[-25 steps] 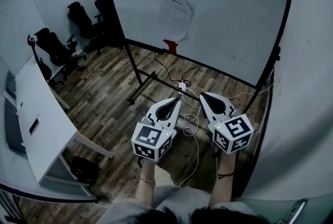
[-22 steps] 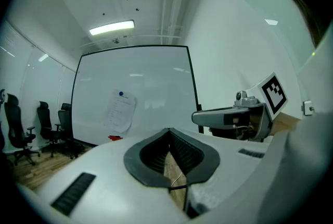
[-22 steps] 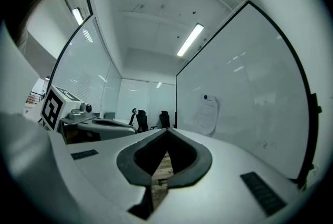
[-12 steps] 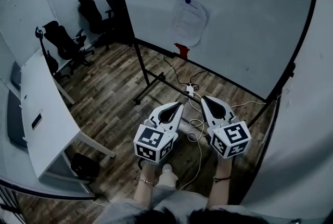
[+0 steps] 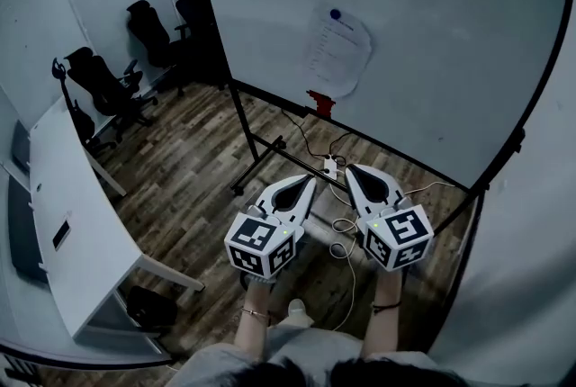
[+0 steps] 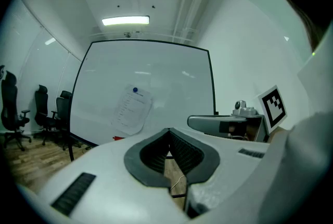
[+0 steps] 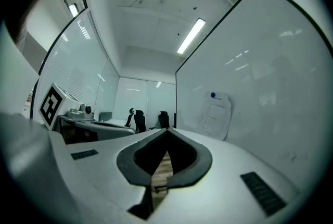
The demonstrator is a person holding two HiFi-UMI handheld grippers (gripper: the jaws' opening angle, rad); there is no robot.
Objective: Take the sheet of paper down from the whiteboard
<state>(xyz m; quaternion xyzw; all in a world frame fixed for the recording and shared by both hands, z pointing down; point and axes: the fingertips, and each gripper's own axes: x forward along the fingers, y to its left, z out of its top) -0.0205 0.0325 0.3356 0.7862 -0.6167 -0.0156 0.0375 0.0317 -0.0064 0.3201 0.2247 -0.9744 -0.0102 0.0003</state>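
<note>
A printed sheet of paper point(image 5: 337, 52) hangs on the big whiteboard point(image 5: 432, 25), pinned at its top by a blue magnet point(image 5: 336, 14). The sheet point(image 6: 130, 111) lies ahead and to the left in the left gripper view, and the same sheet point(image 7: 214, 115) is to the right in the right gripper view. My left gripper point(image 5: 306, 183) and right gripper point(image 5: 353, 171) are side by side, well short of the board, pointing level toward it. Both are shut with nothing between the jaws.
A red object point(image 5: 319, 102) sits on the board's lower rail under the sheet. Cables and a power strip point(image 5: 331, 167) lie on the wood floor by the board's black stand point(image 5: 261, 151). Office chairs point(image 5: 103, 88) and a white desk point(image 5: 72, 214) stand to the left.
The whole view has shifted as the person stepped toward the whiteboard; the sheet sits larger and further right than a second ago. Both grippers stayed shut and side by side.
</note>
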